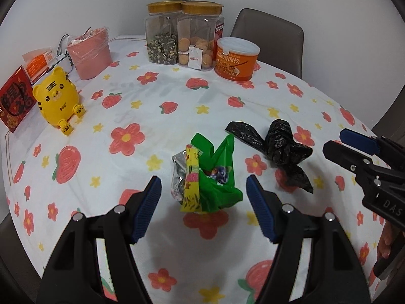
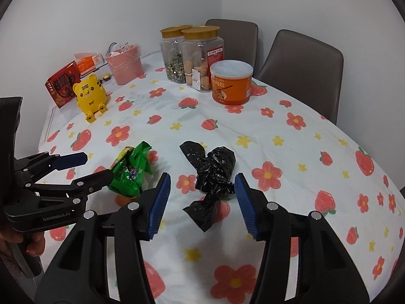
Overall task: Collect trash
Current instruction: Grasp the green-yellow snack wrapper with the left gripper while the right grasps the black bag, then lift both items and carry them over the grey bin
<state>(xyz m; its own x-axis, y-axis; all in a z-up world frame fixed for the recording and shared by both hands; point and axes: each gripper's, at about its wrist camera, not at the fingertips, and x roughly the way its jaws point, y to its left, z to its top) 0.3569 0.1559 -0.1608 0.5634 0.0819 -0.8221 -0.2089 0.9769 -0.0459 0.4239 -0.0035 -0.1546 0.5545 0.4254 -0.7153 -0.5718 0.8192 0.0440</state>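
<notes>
Two pieces of trash lie near the middle of the surface: one green plastic bag stuffed with wrappers, a yellow packet leaning on its left side, and one crumpled black plastic bag just to its right, the two apart from each other. The left claw hovers over the green bag with its blue-padded jaws spread and nothing pinched between them. The right claw hangs above the black bag, its jaws likewise spread on either side and not pressing it. Each claw shows at the edge of the other's view, held by a hand. A white cloth printed with red flowers, strawberries and yellow stars covers the surface. Toward the far edge stand two clear jars with gold lids, one orange tin with a white lid, one pink bin lined with plastic, one yellow tiger figure, one red box and one orange packet. Two brown chairs stand behind the surface in the right wrist view.
</notes>
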